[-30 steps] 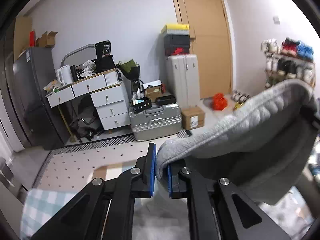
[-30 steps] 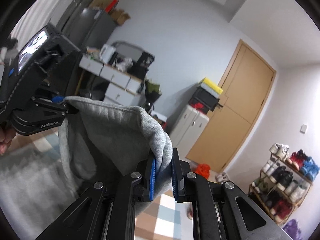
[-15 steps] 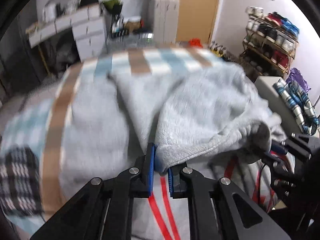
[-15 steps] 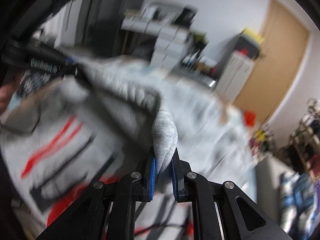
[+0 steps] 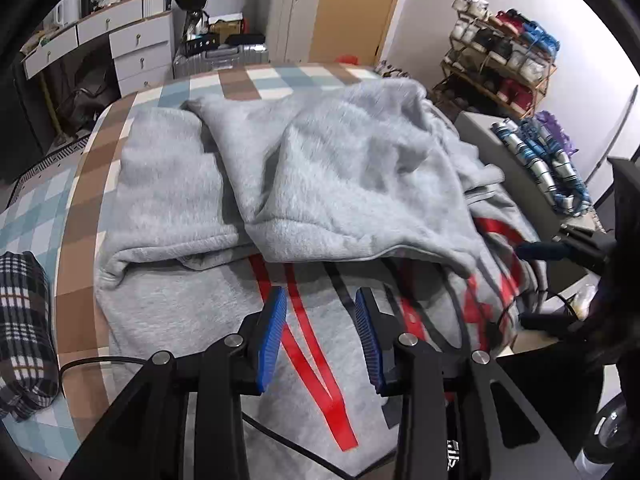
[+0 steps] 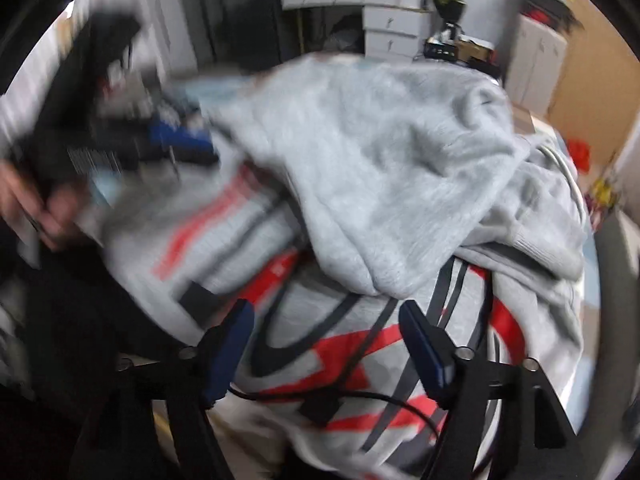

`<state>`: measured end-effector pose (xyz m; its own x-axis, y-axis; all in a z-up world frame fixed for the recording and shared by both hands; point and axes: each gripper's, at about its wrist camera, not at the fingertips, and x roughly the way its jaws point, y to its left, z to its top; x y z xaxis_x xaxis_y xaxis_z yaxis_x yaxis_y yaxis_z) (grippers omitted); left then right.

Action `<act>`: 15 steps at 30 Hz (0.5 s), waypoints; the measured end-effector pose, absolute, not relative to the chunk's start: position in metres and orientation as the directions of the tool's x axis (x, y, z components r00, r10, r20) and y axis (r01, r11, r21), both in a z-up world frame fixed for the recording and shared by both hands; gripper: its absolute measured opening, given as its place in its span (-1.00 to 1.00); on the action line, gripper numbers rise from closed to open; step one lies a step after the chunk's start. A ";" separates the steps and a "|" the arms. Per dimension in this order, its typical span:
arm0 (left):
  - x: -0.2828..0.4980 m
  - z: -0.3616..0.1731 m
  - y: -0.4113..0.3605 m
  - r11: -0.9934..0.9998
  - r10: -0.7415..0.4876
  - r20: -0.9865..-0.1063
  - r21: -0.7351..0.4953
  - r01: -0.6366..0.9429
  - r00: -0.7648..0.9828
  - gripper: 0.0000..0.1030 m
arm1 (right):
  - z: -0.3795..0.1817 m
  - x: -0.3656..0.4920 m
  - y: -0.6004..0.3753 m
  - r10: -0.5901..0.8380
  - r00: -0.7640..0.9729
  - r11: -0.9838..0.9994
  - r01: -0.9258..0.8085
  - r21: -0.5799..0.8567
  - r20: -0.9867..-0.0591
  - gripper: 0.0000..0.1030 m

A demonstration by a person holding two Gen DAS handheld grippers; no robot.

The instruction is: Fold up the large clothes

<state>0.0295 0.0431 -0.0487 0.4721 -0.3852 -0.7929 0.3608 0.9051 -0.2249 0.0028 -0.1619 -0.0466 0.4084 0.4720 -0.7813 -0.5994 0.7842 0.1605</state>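
Note:
A large grey sweatshirt (image 5: 344, 168) with red and black stripes lies on a checked table (image 5: 80, 184). Its fleecy far part is folded over toward me, and the fold's hem (image 5: 320, 248) ends just ahead of my left gripper (image 5: 320, 300). That gripper's blue-padded jaws are opening, with only flat printed cloth below the gap. In the right wrist view the same sweatshirt (image 6: 380, 160) fills the frame. My right gripper (image 6: 326, 312) is opening wide, and the folded edge hangs free just beyond its tips. Across the cloth, the other gripper (image 6: 176, 140) shows blurred in a hand (image 6: 36, 208).
A plaid bundle (image 5: 24, 332) lies at the table's left edge. A black cable (image 5: 92, 360) runs under the sweatshirt's near side. Behind the table stand white drawers (image 5: 136, 48), a silver suitcase (image 5: 224, 56) and a wooden door (image 5: 352, 8). At right are a shoe rack (image 5: 504, 56) and a striped cloth pile (image 5: 540, 160).
Both grippers swung down from room level with the grey edge pinched, laid it over the sweatshirt, and let it go. Both pairs of jaws now stand apart.

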 end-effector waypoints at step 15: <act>-0.030 0.069 0.071 0.895 -0.445 -0.552 -0.289 0.339 0.705 0.57 | 0.116 -0.081 -0.219 0.707 0.650 0.706 -0.624 0.335 -0.280 1.00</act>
